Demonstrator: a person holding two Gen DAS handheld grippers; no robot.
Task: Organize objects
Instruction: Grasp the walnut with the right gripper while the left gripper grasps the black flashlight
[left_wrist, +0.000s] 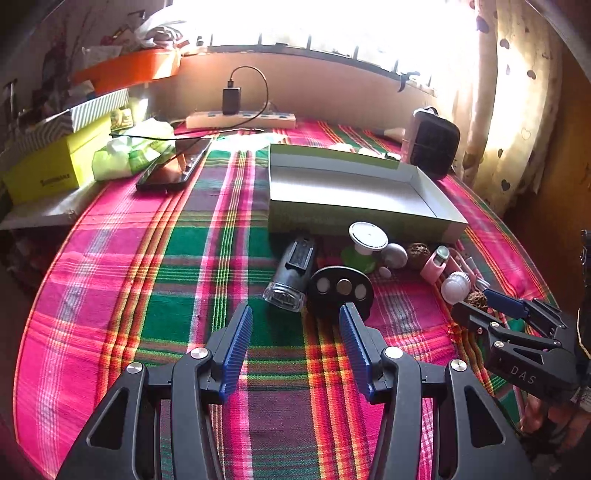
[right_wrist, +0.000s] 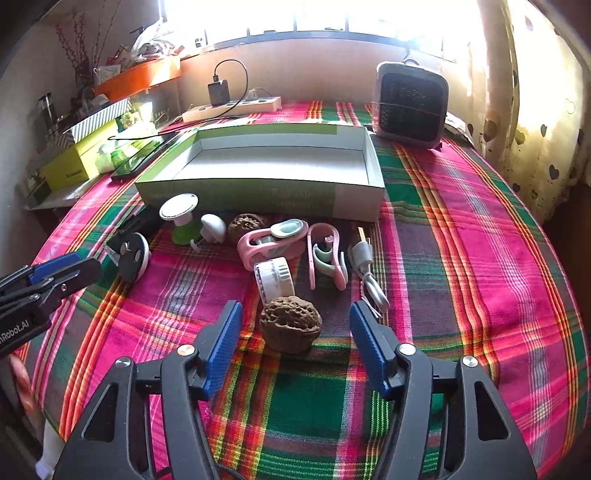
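Note:
A brown walnut (right_wrist: 290, 325) lies on the plaid cloth between the fingers of my right gripper (right_wrist: 294, 308); the blue pads stand clear of it on both sides. Just beyond it are a white ribbed cap (right_wrist: 273, 277), a pink clip (right_wrist: 266, 240), a pink clamp (right_wrist: 327, 254), a white cable (right_wrist: 364, 258) and a second walnut (right_wrist: 245, 225). My left gripper (left_wrist: 295, 310) is open with nothing in it, just short of a black disc (left_wrist: 341, 288) and a clear-headed torch (left_wrist: 291, 273). A shallow open box (right_wrist: 258, 199) sits behind the items with nothing inside.
A small fan heater (right_wrist: 410, 107) stands behind the box at the right. A power strip (right_wrist: 232, 107) with a charger lies along the back wall. A phone (left_wrist: 173, 166), tissue packs and a yellow box (left_wrist: 48, 173) crowd the left. The table edge and a curtain are at the right.

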